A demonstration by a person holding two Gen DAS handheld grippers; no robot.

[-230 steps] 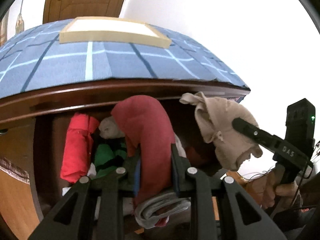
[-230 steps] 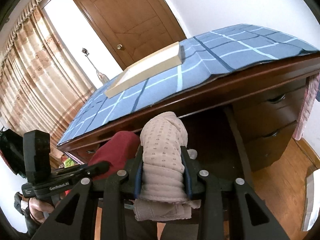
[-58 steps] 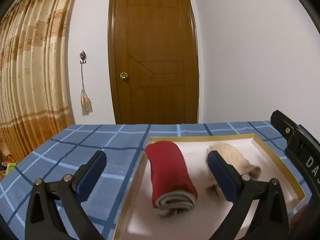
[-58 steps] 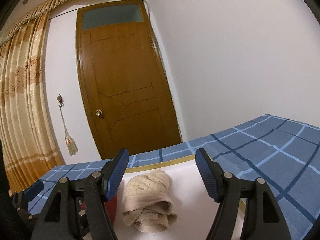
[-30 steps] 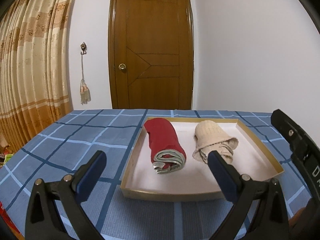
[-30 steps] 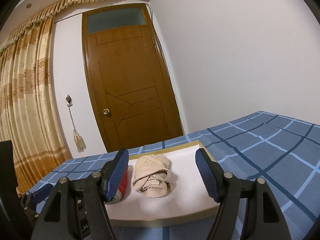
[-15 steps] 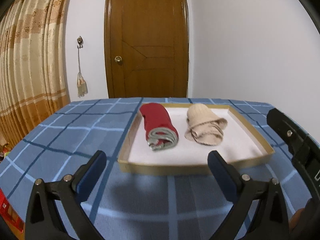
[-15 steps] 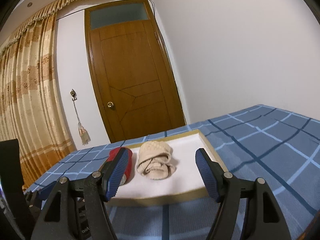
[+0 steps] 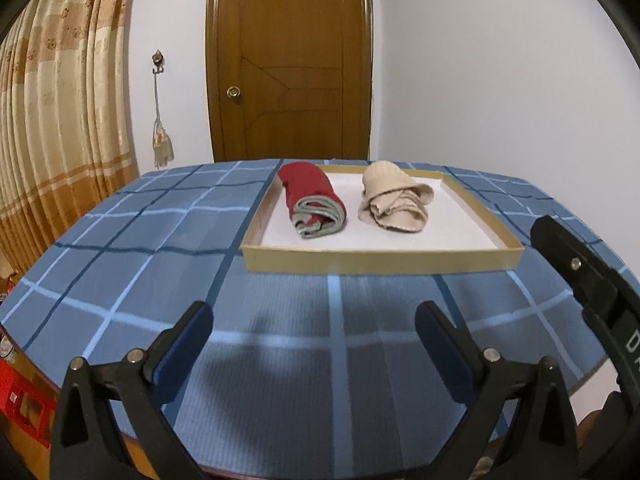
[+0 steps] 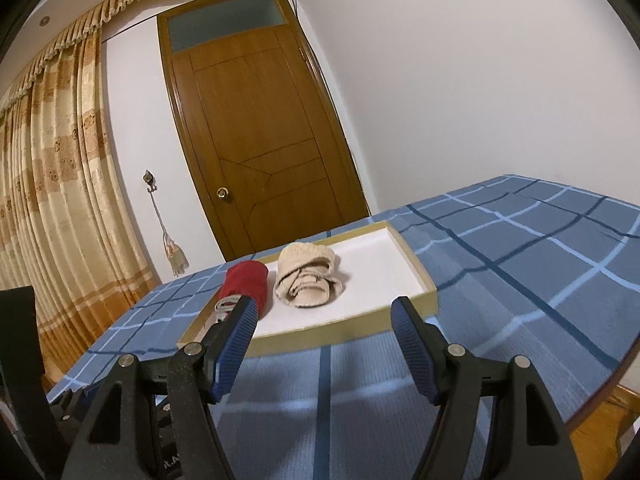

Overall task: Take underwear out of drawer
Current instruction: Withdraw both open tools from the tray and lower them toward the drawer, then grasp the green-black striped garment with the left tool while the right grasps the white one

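Fingers point(image 9: 188, 336) of left gripper point(image 9: 314, 330) and right gripper point(image 10: 324, 320) are standing apart, holding nothing, near the tray point(image 9: 380, 258). Red roll point(image 9: 314, 202) is lying left in it, beige roll point(image 9: 394, 202) just right.

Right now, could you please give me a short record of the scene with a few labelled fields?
surface: table with a blue checked cloth
tray: shallow tan box with a white floor, on the cloth
red roll: in the tray, left side
beige roll: in the tray, beside the red one, apart from it
left tongs: open, empty, short of the tray
right tongs: open, empty
background: closed wooden door, curtain
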